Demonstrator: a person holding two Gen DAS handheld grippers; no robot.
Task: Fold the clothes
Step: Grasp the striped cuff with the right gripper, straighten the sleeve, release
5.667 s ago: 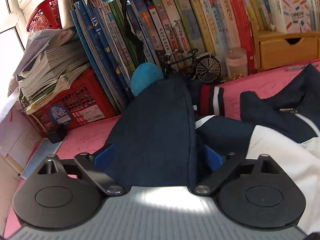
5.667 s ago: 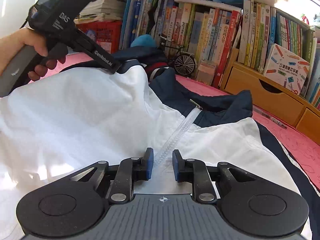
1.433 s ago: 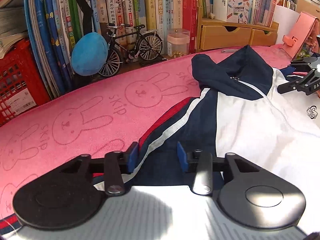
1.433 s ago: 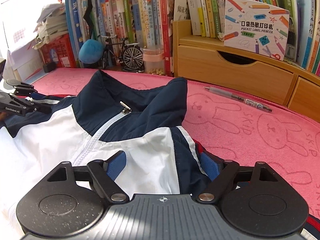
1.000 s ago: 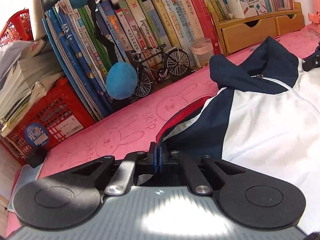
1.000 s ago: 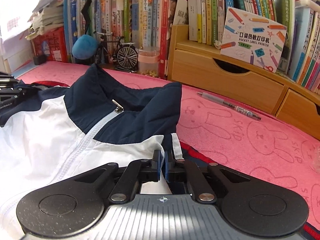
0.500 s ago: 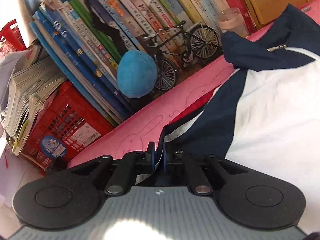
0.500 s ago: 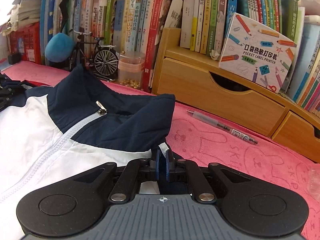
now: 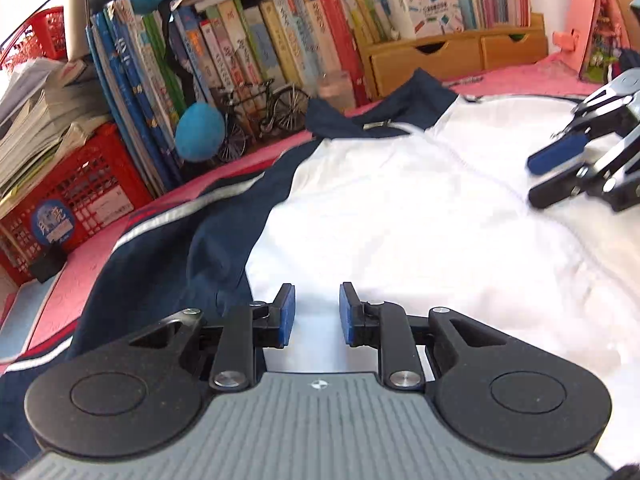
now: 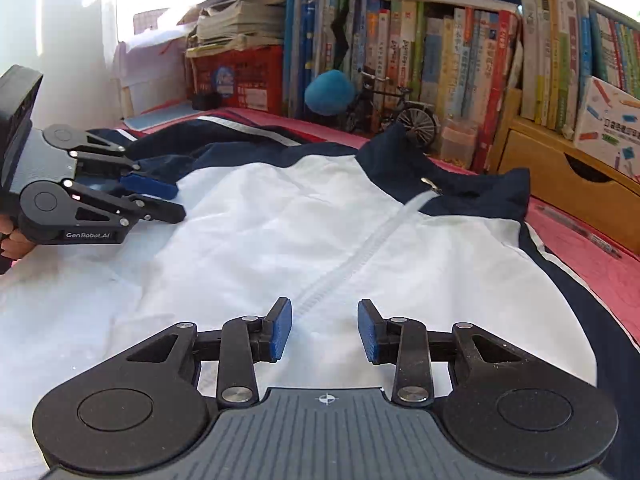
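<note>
Spread front-up on the pink rabbit-print mat (image 10: pixel 600 276): a white and navy zip-up jacket (image 10: pixel 304 232), zipper closed, collar toward the bookshelf, so laid out but not yet folded. Sleeves still out to the sides, the navy sleeve with red and white stripes (image 9: pixel 168 224) trailing toward the red crate (image 9: pixel 76 200); sleeve folds and body folds likely all left to do. Left gripper (image 9: pixel 317 311) over the white panel beside the navy side seam, jaws just opened and standing apart, no cloth between them. Right gripper (image 10: pixel 325 329) over the zipper line, jaws likewise just opened, apart and empty. Close behind the collar: a model bicycle (image 10: pixel 396 114), a blue plush ball (image 10: pixel 330 92), a small clear jar (image 10: pixel 456 138), a wooden drawer unit (image 10: pixel 568 180). A pen (image 10: pixel 580 232) on the mat by the far sleeve, possibly in the way of that fold.
</note>
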